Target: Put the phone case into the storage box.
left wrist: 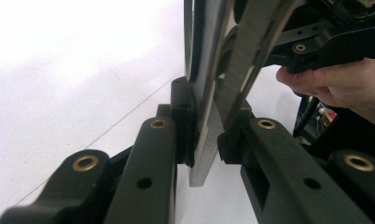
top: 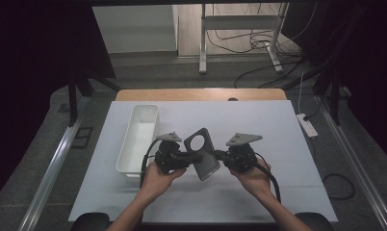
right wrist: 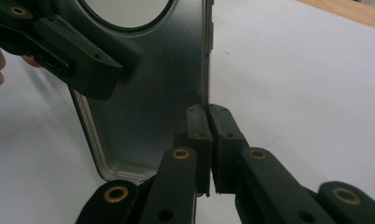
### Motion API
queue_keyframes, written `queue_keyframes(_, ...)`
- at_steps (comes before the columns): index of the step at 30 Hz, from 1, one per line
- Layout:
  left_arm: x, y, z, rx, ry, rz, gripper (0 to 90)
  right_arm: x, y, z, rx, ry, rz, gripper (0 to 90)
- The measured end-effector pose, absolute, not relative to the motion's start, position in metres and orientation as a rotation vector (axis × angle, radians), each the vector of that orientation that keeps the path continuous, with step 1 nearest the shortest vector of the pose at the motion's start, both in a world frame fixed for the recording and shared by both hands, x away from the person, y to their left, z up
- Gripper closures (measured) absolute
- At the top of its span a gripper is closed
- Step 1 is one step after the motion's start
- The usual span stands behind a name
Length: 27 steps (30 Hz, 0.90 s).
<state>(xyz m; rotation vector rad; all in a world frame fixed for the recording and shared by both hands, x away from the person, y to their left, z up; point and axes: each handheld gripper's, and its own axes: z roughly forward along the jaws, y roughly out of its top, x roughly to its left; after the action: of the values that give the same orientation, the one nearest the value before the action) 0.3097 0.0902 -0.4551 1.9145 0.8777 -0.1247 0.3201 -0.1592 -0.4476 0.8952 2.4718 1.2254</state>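
A white rectangular bin (top: 136, 139) stands on the white counter (top: 259, 125), at the left. Beside it, my left hand-held gripper (top: 194, 157) is clamped on the left edge of a grey phone case (top: 204, 155) with a round camera cut-out, held tilted above the counter. My right hand-held gripper (top: 219, 155) is closed tight on the case's opposite edge, both grips visible in the gripper views.

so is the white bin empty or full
Empty: the high view shows the white bin with a bare inside; the phone case is held outside it.
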Motion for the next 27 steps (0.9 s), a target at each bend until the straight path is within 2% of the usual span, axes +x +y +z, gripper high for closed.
queue_keyframes(6, 0.310, 0.094, -0.452, 1.932, 0.868, -0.088, 79.5, 0.319, -0.161, -0.446, 0.888, 2.481, 1.262, 85.8)
queue_keyframes(11, 0.311, 0.099, -0.448, 1.968, 0.846, -0.052, 79.5, 0.321, -0.167, -0.443, 0.891, 2.487, 1.278, 71.7)
queue_keyframes(12, 0.311, 0.099, -0.448, 1.968, 0.846, -0.052, 79.5, 0.321, -0.167, -0.443, 0.891, 2.487, 1.278, 71.7)
queue_keyframes(19, 0.312, 0.106, -0.444, 2.010, 0.804, -0.029, 79.4, 0.324, -0.179, -0.439, 0.874, 2.520, 1.375, 30.7)
queue_keyframes(21, 0.312, 0.106, -0.444, 2.021, 0.786, -0.028, 79.4, 0.325, -0.180, -0.440, 0.872, 2.537, 1.391, 16.4)
queue_keyframes(23, 0.312, 0.107, -0.443, 2.027, 0.777, -0.027, 79.4, 0.325, -0.179, -0.440, 0.865, 2.547, 1.386, 14.6)
queue_keyframes(25, 0.312, 0.107, -0.443, 2.041, 0.756, -0.027, 79.3, 0.325, -0.179, -0.442, 0.862, 2.566, 1.391, 8.3)
queue_keyframes(27, 0.311, 0.106, -0.442, 2.050, 0.740, -0.029, 79.4, 0.325, -0.179, -0.443, 0.865, 2.574, 1.388, 8.2)
